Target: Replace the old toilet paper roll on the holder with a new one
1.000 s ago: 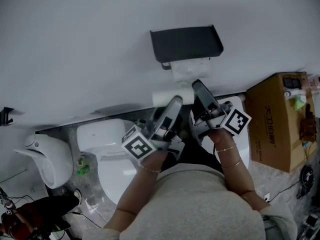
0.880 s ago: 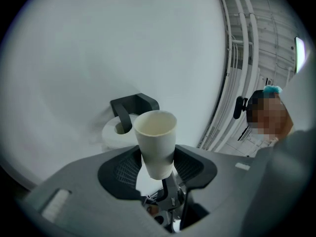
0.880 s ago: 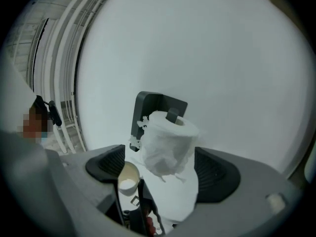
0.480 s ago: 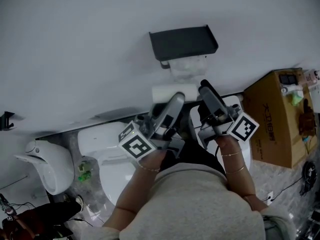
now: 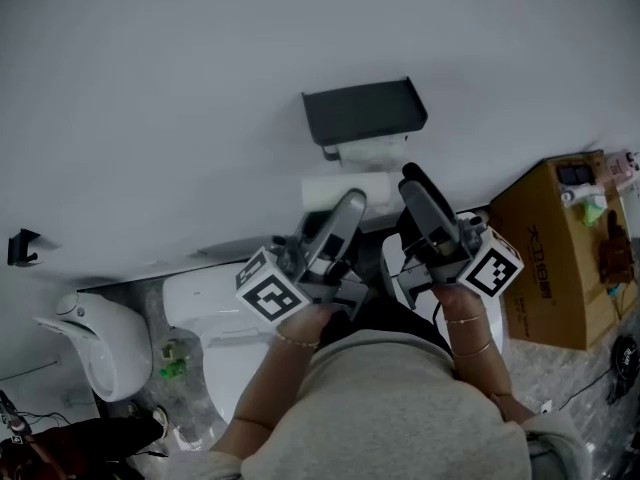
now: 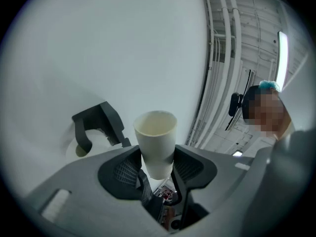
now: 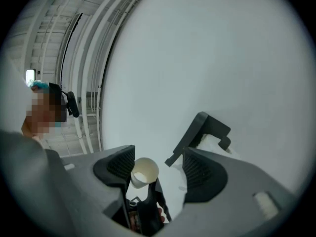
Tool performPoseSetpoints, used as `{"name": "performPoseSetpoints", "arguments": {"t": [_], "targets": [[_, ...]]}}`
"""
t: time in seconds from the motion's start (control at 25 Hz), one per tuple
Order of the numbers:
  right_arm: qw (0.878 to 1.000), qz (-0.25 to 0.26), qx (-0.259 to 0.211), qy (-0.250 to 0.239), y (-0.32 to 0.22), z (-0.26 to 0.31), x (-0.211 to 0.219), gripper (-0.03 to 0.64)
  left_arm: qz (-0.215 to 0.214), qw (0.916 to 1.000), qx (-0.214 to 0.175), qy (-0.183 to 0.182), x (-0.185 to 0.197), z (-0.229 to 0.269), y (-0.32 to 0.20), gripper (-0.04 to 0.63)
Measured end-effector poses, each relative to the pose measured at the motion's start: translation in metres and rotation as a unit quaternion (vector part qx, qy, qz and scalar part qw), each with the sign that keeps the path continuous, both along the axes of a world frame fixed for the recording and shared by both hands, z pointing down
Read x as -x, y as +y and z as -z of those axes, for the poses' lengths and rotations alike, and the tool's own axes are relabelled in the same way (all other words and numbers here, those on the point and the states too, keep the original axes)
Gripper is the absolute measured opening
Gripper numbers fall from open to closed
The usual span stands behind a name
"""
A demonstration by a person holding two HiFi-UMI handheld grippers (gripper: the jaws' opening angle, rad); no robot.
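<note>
White wall (image 5: 150, 88) fills most of the scene, and on it hangs one black holder (image 5: 365, 113) with a flat shelf on top. One roll of white paper (image 5: 368, 151) sits in the holder under that shelf. Just below it, one pale tube (image 6: 155, 142) with an open end is gripped by the left tongs (image 6: 157, 163), whose pads press on its sides at a narrow setting. It lies crosswise in front of the wall, apart from the holder. The right tongs (image 7: 158, 168) stand beside the left ones with their pads apart. They have just been closing, and one end of the tube shows next to one pad, though the pads do not press on it. Lower down, one white toilet (image 5: 215, 303) stands on the grey floor (image 5: 575, 368) at the left. One brown cardboard box (image 5: 550, 268) stands at the right, with a few small items at its top, too small to name.
</note>
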State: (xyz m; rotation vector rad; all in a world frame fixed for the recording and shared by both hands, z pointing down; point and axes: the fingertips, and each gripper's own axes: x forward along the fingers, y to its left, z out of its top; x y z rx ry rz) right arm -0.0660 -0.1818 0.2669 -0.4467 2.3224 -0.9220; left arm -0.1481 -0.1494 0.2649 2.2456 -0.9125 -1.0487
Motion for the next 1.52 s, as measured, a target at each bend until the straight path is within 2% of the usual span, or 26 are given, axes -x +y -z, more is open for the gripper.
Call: {"name": "performPoseSetpoints", "arguments": {"t": [0.08,0.24,0.32,0.48,0.6,0.76,1.16,1.32,1.52], "targets": [[1.000,-0.008,-0.020,0.015,0.000,0.006,-0.002,0.291,-0.001,0.9998,-0.008,-0.019,-0.003,0.005,-0.002,0.209],[0.998,-0.015,-0.055,0.032,0.002,0.018,-0.001,0.206,0.005,0.9979,-0.020,-0.062,-0.005,0.011,-0.003,0.209],[0.998,-0.009,-0.055,0.031,0.002,0.020,0.000,0.205,0.011,0.9975,-0.024,-0.066,-0.003,0.014,-0.003,0.209],[0.998,-0.005,-0.063,0.030,0.001,0.026,-0.004,0.126,0.041,0.9975,-0.028,-0.050,0.003,0.021,-0.007,0.209],[0.997,0.004,-0.070,0.024,0.001,0.030,-0.004,0.109,0.057,0.9961,-0.034,-0.058,0.005,0.024,-0.009,0.209],[0.997,0.013,-0.077,0.020,0.002,0.031,-0.003,0.049,0.045,0.9953,-0.039,-0.076,-0.003,0.023,-0.011,0.209],[0.997,-0.003,-0.073,0.030,0.003,0.024,0.003,0.005,0.042,0.9954,-0.029,-0.081,0.000,0.012,-0.007,0.209],[0.996,0.001,-0.077,0.039,0.003,0.023,0.005,0.005,0.056,0.9954,-0.018,-0.076,0.003,0.007,-0.012,0.209],[0.995,0.001,-0.089,0.054,0.001,0.022,0.005,0.005,0.042,0.9964,-0.024,-0.070,-0.002,0.006,-0.011,0.209]]}}
